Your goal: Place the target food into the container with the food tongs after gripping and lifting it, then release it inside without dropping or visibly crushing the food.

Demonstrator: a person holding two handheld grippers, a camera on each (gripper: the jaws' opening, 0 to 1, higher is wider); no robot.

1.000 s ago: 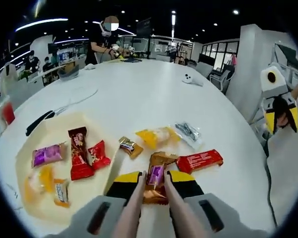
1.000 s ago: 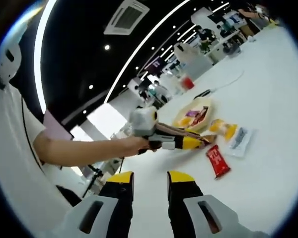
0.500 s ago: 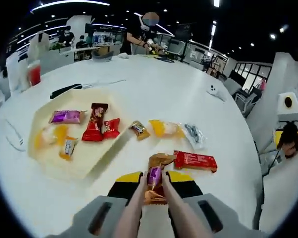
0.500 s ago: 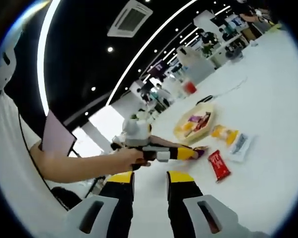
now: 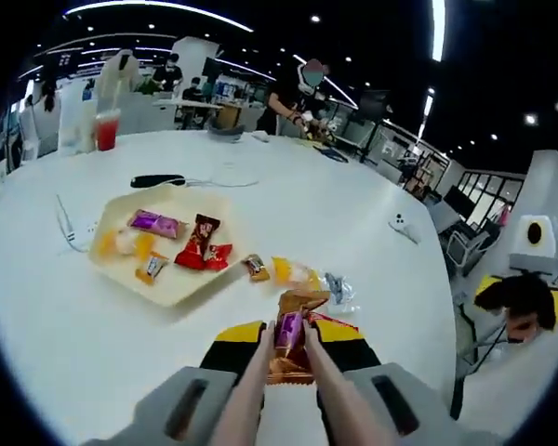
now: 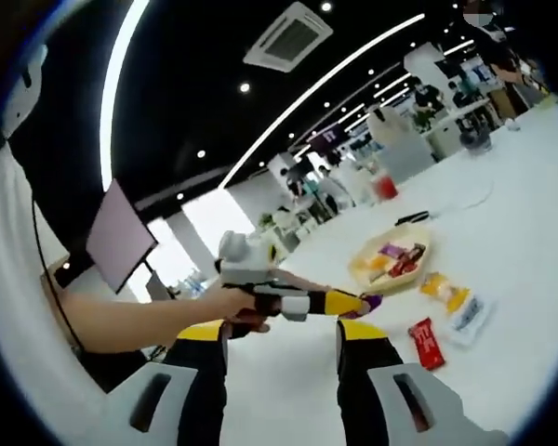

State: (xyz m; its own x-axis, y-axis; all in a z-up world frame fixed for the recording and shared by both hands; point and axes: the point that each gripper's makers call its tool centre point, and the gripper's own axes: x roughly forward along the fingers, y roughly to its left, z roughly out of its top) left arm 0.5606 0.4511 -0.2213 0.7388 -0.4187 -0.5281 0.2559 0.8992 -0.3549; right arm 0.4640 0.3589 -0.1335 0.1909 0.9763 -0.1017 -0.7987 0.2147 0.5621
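We hold the purple snack packet in the tongs of our left gripper above the table; carry it level to the tray (gently). Our right gripper waits, jaws apart.

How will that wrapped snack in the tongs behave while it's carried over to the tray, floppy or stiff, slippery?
The wrapped snack looks light: the tongs in the left gripper hold it up by one thin pinch. Its crinkled orange foil end juts past the tips, so it probably flexes. The glossy wrapper may slide if the grip loosens before the tray.
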